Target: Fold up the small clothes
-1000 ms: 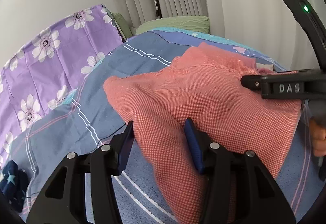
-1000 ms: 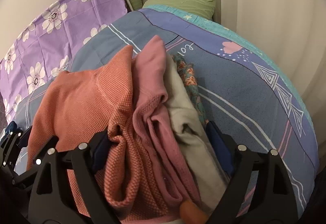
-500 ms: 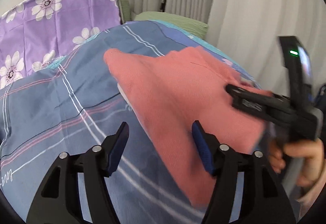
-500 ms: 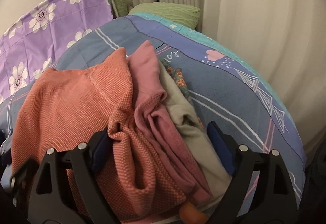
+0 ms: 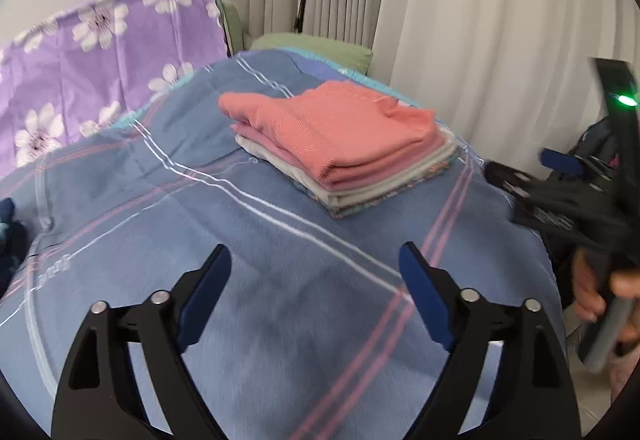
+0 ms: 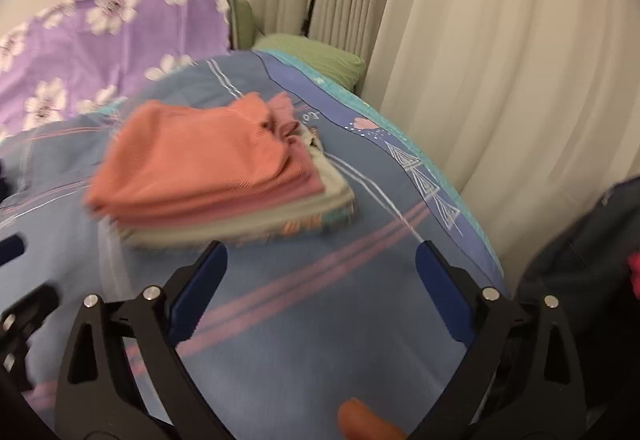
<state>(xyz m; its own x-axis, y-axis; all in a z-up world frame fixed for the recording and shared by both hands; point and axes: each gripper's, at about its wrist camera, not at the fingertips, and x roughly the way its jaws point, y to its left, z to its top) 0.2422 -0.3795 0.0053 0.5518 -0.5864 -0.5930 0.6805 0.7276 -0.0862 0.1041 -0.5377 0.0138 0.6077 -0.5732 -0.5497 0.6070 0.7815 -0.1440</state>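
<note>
A stack of folded small clothes (image 5: 344, 160) lies on the blue striped bedspread (image 5: 248, 240), with a salmon-orange knit piece (image 5: 336, 124) on top, then pink, grey and patterned pieces under it. The stack also shows in the right wrist view (image 6: 216, 176), blurred. My left gripper (image 5: 316, 292) is open and empty, drawn back from the stack over bare bedspread. My right gripper (image 6: 320, 284) is open and empty, just short of the stack's near edge. The right gripper also shows at the right of the left wrist view (image 5: 568, 200).
A purple flowered pillow (image 5: 100, 76) stands at the head of the bed, a green pillow (image 5: 316, 44) behind it. Cream curtains (image 5: 480, 40) hang on the right. A dark bag (image 6: 592, 252) sits beyond the bed's right edge. Dark blue fabric (image 5: 8, 224) lies at far left.
Both grippers have let go of the clothes, opened wide and pulled back. The salmon piece now lies flat on top of the stack, which sits farther from both cameras.
</note>
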